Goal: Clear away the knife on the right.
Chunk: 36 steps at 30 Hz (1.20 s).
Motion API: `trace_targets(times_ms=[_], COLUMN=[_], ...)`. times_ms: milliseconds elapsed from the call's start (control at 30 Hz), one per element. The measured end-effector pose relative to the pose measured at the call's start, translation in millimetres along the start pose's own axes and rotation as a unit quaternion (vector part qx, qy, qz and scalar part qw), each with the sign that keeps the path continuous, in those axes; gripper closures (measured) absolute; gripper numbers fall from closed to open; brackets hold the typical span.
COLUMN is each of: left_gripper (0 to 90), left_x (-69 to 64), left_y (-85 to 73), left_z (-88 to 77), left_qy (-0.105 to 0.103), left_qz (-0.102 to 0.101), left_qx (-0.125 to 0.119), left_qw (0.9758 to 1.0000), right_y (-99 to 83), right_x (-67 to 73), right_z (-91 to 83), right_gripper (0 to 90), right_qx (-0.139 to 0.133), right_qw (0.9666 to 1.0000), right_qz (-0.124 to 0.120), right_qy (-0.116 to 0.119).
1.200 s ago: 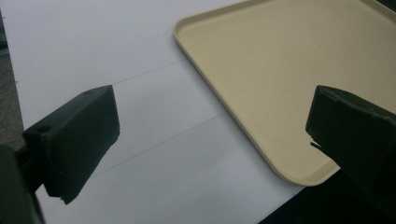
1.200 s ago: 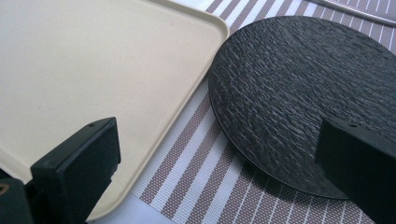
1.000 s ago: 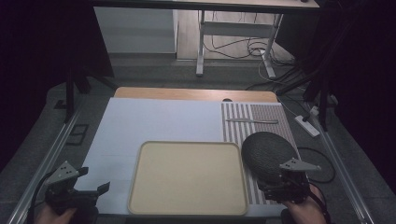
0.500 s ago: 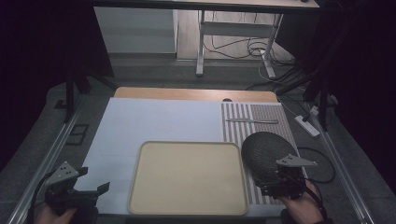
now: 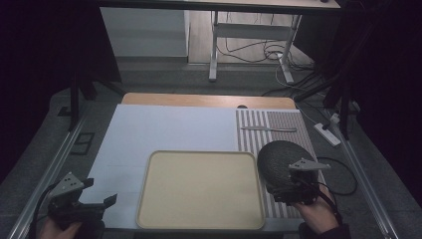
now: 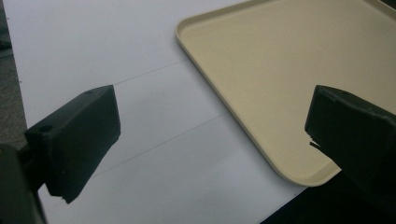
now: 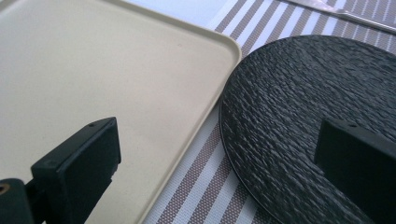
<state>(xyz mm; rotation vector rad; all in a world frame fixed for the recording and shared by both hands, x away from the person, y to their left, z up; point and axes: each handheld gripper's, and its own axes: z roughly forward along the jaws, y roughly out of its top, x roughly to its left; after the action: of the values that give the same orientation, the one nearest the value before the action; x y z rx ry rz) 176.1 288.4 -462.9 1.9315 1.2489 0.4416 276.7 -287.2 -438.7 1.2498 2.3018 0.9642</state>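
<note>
Black plate (image 7: 308,107) — seemingly untouched — beneath the gaping right gripper (image 7: 224,154).

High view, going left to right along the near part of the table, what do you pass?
left gripper → white sheet → beige tray → black plate on the striped placemat → right gripper, jaws over the plate's near edge.
</note>
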Motion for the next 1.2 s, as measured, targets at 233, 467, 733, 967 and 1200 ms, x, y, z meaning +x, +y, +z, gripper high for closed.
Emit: trace_targets(times_ms=[233, 467, 733, 967, 1200], left_gripper=[3.1, 3.1, 3.1, 3.1, 3.1], left_x=[0.0, -0.1, -0.2, -0.3, -0.5], left_y=[0.0, 0.1, 0.2, 0.2, 0.3], left_z=[0.1, 0.2, 0.3, 0.3, 0.4], left_qy=[0.001, 0.001, 0.001, 0.001, 0.001], left_qz=[0.000, 0.001, 0.002, 0.002, 0.003], left_qx=[0.001, 0.001, 0.001, 0.002, 0.002], left_qw=[1.0000, 1.0000, 1.0000, 1.0000, 1.0000], right_y=[5.1, 13.6, 21.7, 28.8, 35.8], right_x=[-0.7, -4.4, -8.9, -12.9, -19.0], right_z=[8.9, 21.8, 33.8, 42.3, 52.2], right_gripper=[1.4, 1.4, 1.4, 1.4, 1.4], right_qx=[0.011, 0.019, 0.024, 0.027, 0.027], right_qw=[0.9995, 0.9993, 0.9989, 0.9986, 0.9986], right_qz=[-0.028, -0.033, -0.040, -0.043, -0.043], right_qy=[0.005, -0.002, -0.008, -0.012, -0.013])
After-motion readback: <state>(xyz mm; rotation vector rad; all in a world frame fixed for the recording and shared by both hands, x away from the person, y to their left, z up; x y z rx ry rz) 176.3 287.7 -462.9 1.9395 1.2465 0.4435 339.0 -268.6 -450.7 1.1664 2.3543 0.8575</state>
